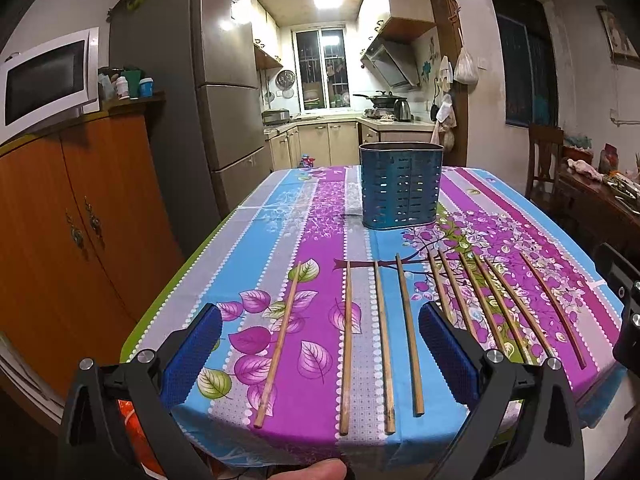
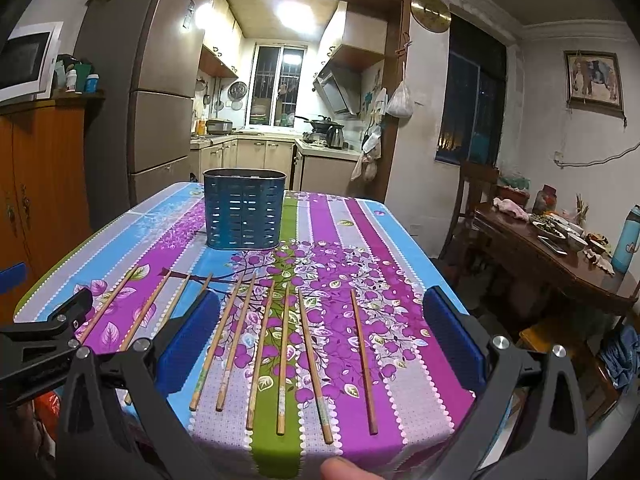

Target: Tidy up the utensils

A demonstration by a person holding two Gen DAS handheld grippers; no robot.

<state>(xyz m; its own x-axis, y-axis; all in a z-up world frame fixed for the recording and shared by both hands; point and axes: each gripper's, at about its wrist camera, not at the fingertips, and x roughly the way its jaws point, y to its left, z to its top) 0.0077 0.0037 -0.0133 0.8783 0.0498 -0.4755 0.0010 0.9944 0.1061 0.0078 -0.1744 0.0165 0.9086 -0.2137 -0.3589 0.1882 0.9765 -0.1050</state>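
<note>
Several wooden chopsticks (image 1: 383, 344) lie side by side near the front of a table with a flowered purple and blue cloth (image 1: 260, 248). Behind them stands an upright blue perforated holder (image 1: 401, 186), which the right wrist view shows as the holder (image 2: 244, 210) beyond more chopsticks (image 2: 285, 356). My left gripper (image 1: 320, 344) hovers open above the left group of chopsticks. My right gripper (image 2: 322, 336) hovers open over the right group. Nothing sits between either pair of blue pads (image 1: 192, 356).
An orange wooden cabinet (image 1: 72, 216) with a microwave (image 1: 44, 78) stands left of the table, with a fridge (image 1: 224, 92) behind. A dark side table (image 2: 556, 256) with dishes and a chair (image 2: 476, 196) stand at the right. A fingertip (image 1: 312, 471) shows at the bottom edge.
</note>
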